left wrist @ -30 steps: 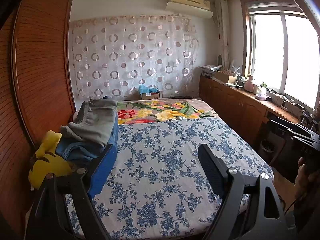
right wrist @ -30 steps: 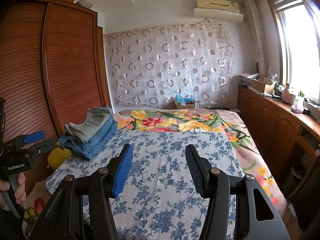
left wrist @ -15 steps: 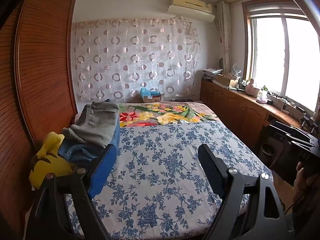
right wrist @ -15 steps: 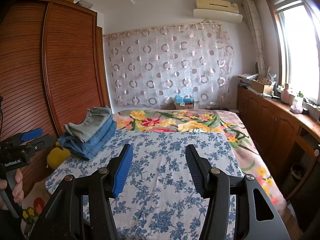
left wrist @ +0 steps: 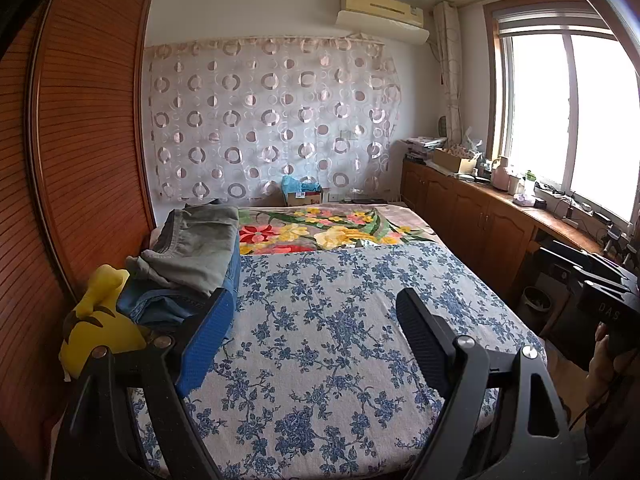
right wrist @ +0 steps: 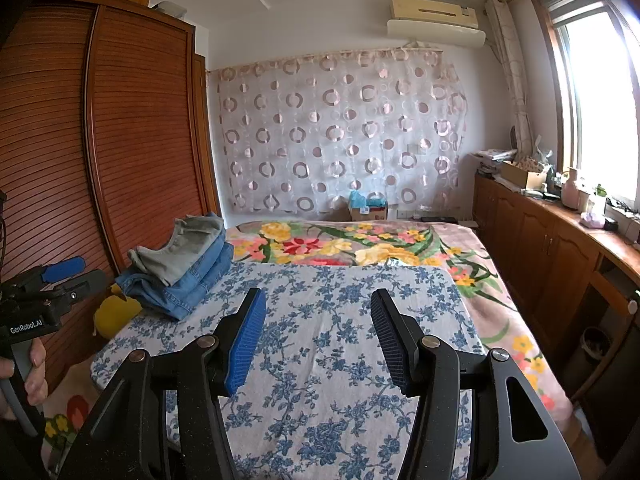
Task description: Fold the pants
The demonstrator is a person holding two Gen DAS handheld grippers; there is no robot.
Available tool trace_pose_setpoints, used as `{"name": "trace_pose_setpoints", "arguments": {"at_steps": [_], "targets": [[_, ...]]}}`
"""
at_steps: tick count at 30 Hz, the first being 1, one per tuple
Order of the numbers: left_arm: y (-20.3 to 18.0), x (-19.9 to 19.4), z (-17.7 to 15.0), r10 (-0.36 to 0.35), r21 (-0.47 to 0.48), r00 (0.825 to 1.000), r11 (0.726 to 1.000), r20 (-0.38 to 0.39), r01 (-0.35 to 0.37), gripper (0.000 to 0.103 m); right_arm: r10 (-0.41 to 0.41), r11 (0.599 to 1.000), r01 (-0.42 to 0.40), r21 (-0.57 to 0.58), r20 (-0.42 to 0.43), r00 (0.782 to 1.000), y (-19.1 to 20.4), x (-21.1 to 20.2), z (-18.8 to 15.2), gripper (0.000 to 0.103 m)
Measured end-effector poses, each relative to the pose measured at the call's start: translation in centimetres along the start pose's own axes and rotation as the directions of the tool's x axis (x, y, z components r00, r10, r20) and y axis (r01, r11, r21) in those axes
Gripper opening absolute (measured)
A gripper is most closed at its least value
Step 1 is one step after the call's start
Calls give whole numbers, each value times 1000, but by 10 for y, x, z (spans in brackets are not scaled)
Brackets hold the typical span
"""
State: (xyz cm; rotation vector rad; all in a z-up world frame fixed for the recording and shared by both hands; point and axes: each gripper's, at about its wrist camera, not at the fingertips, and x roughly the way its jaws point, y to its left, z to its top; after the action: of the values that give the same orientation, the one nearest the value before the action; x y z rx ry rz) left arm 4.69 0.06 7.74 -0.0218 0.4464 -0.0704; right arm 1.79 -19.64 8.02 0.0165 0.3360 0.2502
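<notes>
The left gripper stands with its blue-padded and black fingers spread wide and nothing between them, above the near part of a white bedspread printed with blue flowers. The right gripper has its two blue-padded fingers parted to a middling gap, also empty, over the same bedspread. Both point slightly downward along the bed.

The folded pants, a stack of blue denim jeans with a grey-green pair on top, lie at the left edge of the bed, well apart from both grippers; in the right wrist view the stack sits at the far left corner of the blue-flowered spread. A yellow plush toy with black markings is wedged just beside the stack, against the reddish-brown slatted wooden wardrobe. Beyond the spread lies a blanket with large red and yellow flowers.

On the far wall hangs a sheer curtain patterned with rings, under a cream wall air conditioner. A brown wooden cabinet run with cluttered top stands below the bright window on the right.

At the right edge of the left wrist view, a hand grips the black handle of the other gripper; at the left edge of the right wrist view, a hand does the same.
</notes>
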Motion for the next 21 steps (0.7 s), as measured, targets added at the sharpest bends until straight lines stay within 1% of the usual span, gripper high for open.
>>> {"name": "trace_pose_setpoints", "arguments": {"at_steps": [21], "targets": [[0,1,-2,0,1,1000,1000,1,0,84,-4,1000,4,-4,5,1000,3,-2,-3,57]]}}
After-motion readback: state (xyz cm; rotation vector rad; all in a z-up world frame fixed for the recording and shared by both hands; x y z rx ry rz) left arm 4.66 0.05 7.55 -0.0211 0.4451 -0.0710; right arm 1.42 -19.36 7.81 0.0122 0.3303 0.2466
